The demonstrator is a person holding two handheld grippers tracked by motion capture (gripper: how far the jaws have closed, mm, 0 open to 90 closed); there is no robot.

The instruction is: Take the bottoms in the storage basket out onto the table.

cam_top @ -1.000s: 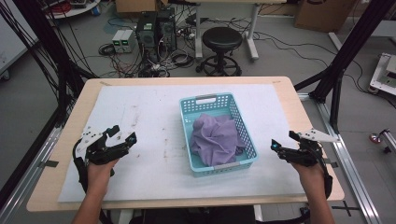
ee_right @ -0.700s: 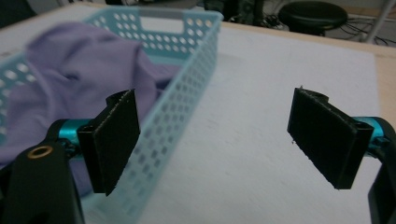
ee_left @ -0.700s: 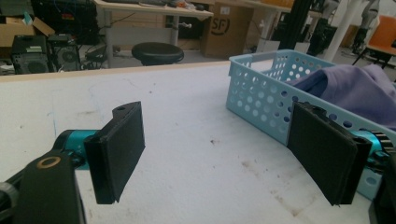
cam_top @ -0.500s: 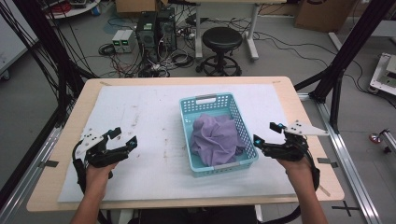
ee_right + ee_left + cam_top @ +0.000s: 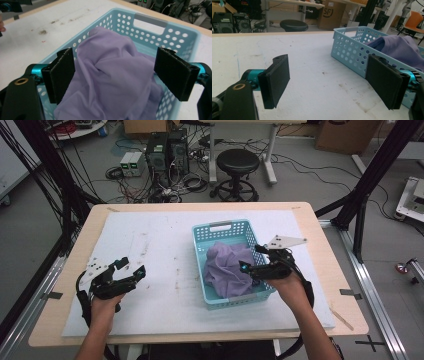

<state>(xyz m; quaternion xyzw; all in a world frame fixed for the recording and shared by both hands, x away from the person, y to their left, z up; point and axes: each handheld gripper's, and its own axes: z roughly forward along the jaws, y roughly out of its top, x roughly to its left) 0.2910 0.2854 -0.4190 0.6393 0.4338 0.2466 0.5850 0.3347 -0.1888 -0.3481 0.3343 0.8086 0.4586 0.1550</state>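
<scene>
The right gripper moved in from the table's edge until crumpled purple cloth lay below its spread fingers.

One basket sits right of the frame's center, and one purple cloth lies in it. Two grippers are in the high view: the left gripper at lower left and the right gripper right of center, each with two black jaws. Two hands hold them, one hand at lower left and one hand at lower right. One white sheet covers one wooden table. On the floor along the top of the frame stand one round black stool, two dark computer towers and two small grey boxes. Two cardboard boxes sit at the top edge.
</scene>
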